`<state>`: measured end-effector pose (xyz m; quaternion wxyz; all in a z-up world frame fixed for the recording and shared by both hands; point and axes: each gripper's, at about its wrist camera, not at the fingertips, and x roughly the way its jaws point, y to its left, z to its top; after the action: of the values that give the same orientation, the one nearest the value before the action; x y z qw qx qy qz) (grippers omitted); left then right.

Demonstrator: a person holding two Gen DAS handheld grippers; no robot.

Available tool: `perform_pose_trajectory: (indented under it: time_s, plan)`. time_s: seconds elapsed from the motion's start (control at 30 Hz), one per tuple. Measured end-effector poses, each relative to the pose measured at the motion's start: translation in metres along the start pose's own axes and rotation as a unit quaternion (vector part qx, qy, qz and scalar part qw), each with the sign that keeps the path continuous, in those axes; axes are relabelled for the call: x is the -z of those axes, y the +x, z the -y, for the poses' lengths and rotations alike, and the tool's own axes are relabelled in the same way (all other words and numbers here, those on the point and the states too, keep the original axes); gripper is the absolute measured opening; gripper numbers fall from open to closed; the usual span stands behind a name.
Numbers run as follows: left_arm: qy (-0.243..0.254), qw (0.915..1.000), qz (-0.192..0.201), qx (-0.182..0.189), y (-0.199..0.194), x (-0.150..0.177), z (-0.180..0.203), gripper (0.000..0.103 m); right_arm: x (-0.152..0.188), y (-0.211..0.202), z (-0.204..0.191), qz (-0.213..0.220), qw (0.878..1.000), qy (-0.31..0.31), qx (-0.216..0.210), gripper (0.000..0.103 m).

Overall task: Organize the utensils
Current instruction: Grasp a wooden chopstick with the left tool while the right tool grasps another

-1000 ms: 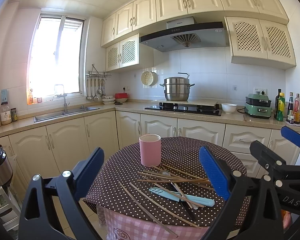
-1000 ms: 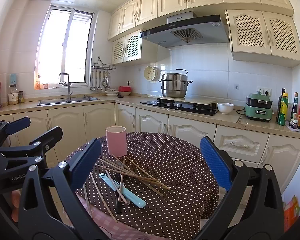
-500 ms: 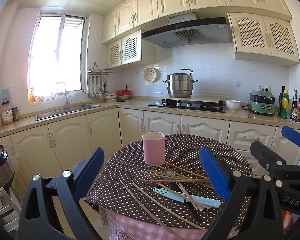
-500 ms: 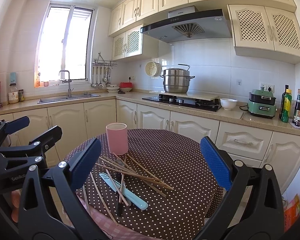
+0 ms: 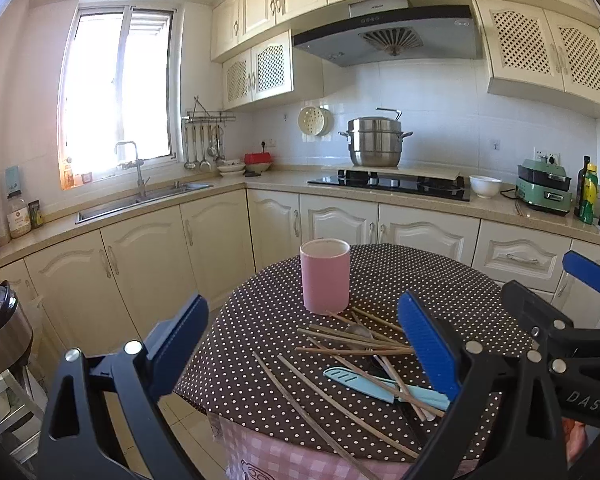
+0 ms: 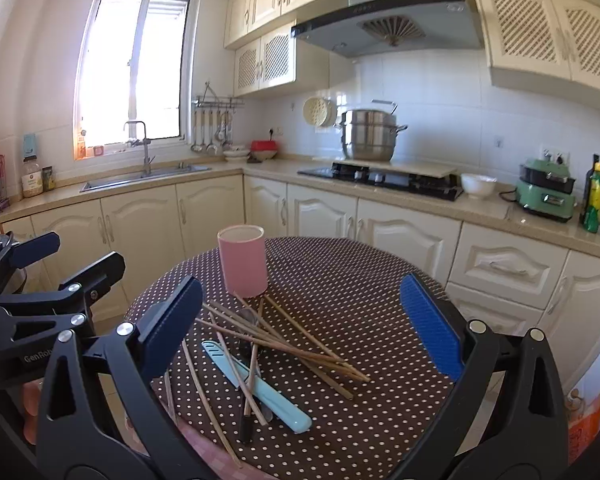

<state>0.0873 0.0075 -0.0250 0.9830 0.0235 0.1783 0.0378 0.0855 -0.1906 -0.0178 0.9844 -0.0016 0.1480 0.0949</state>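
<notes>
A pink cup (image 5: 325, 276) stands upright on the round table with a brown polka-dot cloth (image 5: 440, 280); the cup also shows in the right wrist view (image 6: 243, 266). In front of it lies a heap of several wooden chopsticks (image 5: 352, 344) (image 6: 276, 340), a light blue sheathed knife (image 5: 384, 386) (image 6: 260, 388) and a partly covered spoon (image 5: 358, 332). My left gripper (image 5: 300, 344) is open and empty, above the near table edge. My right gripper (image 6: 300, 328) is open and empty, over the heap. The left gripper also shows at the left of the right wrist view (image 6: 56, 276).
Kitchen cabinets run behind the table, with a sink (image 5: 140, 200) at the left, a hob with a steel pot (image 5: 374, 140) at the back and bottles (image 5: 590, 192) at the right. A rice cooker (image 5: 0, 320) stands on the floor rack at the left.
Both grippers have moved forward and slightly closer to the table; the cup and the utensil heap look larger. Nothing on the table has moved.
</notes>
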Motion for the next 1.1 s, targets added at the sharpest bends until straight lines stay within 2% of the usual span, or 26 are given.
perform_pose_trajectory:
  time_s: [0.1, 0.23, 0.3, 0.37, 0.47, 0.53, 0.6, 0.7, 0.8, 0.93, 1.0, 1.1]
  plan:
    - [-0.001, 0.9989, -0.047, 0.002, 0.024, 0.002, -0.005, 0.094, 0.003, 0.022, -0.004, -0.02, 1.0, -0.006, -0.007, 0.097]
    - [-0.044, 0.9917, -0.121, 0.008, 0.06, 0.009, -0.027, 0.094, 0.007, 0.053, -0.005, -0.052, 0.999, -0.014, -0.008, 0.097]
    - [-0.074, 0.9844, -0.159, 0.018, 0.076, 0.018, -0.039, 0.094, 0.009, 0.067, -0.007, -0.066, 0.997, -0.024, -0.01, 0.097]
    - [-0.112, 0.9735, -0.197, 0.032, 0.092, 0.027, -0.053, 0.094, 0.013, 0.079, -0.009, -0.081, 0.996, -0.038, -0.017, 0.097]
    - [-0.144, 0.9593, -0.239, 0.041, 0.113, 0.043, -0.063, 0.093, 0.018, 0.098, -0.013, -0.109, 0.992, -0.053, -0.031, 0.097]
    - [-0.155, 0.9516, -0.262, 0.044, 0.124, 0.052, -0.063, 0.081, 0.021, 0.109, -0.015, -0.129, 0.989, -0.059, -0.042, 0.097]
    - [-0.163, 0.9403, -0.294, 0.051, 0.137, 0.061, -0.062, 0.065, 0.023, 0.12, -0.017, -0.154, 0.984, -0.067, -0.06, 0.097]
    - [-0.17, 0.9271, -0.329, 0.057, 0.153, 0.071, -0.058, 0.054, 0.027, 0.132, -0.024, -0.185, 0.975, -0.077, -0.092, 0.097]
    - [-0.166, 0.9199, -0.351, 0.057, 0.167, 0.079, -0.051, 0.046, 0.028, 0.139, -0.031, -0.209, 0.966, -0.088, -0.121, 0.095]
    - [-0.158, 0.9127, -0.373, 0.054, 0.181, 0.085, -0.045, 0.038, 0.027, 0.146, -0.037, -0.234, 0.955, -0.092, -0.155, 0.087]
    - [-0.163, 0.9077, -0.383, 0.056, 0.186, 0.089, -0.044, 0.03, 0.027, 0.15, -0.04, -0.247, 0.95, -0.09, -0.167, 0.082]
    - [-0.155, 0.9097, -0.382, 0.045, 0.19, 0.092, -0.044, 0.02, 0.027, 0.154, -0.047, -0.26, 0.944, -0.098, -0.181, 0.079]
